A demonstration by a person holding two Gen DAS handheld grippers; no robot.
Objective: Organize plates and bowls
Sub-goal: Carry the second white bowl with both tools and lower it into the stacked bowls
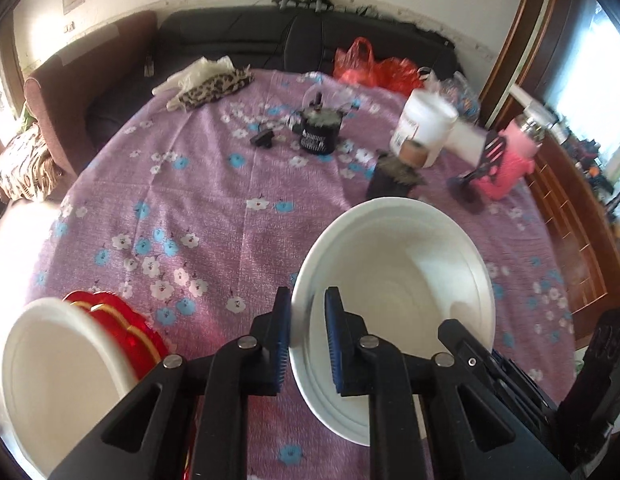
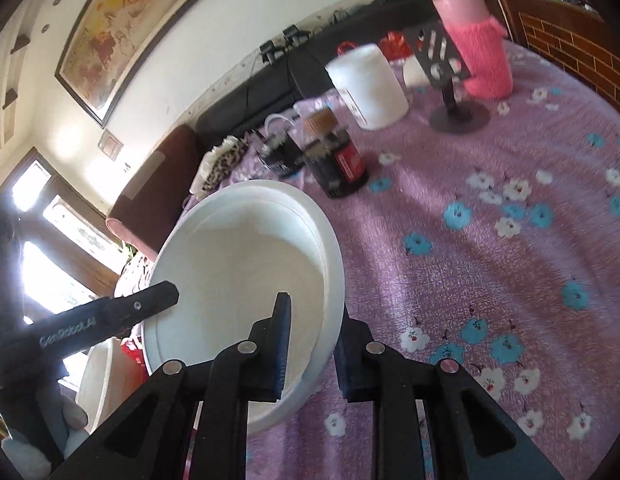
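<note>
A large white bowl (image 1: 406, 280) is held tilted above the purple flowered tablecloth (image 1: 214, 208). My left gripper (image 1: 308, 344) is shut on its left rim, one blue pad inside and one outside. My right gripper (image 2: 312, 344) is shut on the opposite rim of the same white bowl (image 2: 238, 264). The right gripper's body shows at the lower right of the left wrist view, and the left gripper's finger (image 2: 110, 316) shows in the right wrist view. A second white bowl (image 1: 58, 372) sits at the lower left on a red plate (image 1: 126, 328).
At the far side of the table stand a black jar (image 1: 320, 132), a white tub (image 1: 426, 124), a dark box (image 1: 394, 180), a pink-sleeved bottle (image 1: 510, 160) and a small black stand (image 2: 450, 92). A black sofa (image 1: 270, 36) lies behind. A wooden cabinet (image 1: 570, 216) is on the right.
</note>
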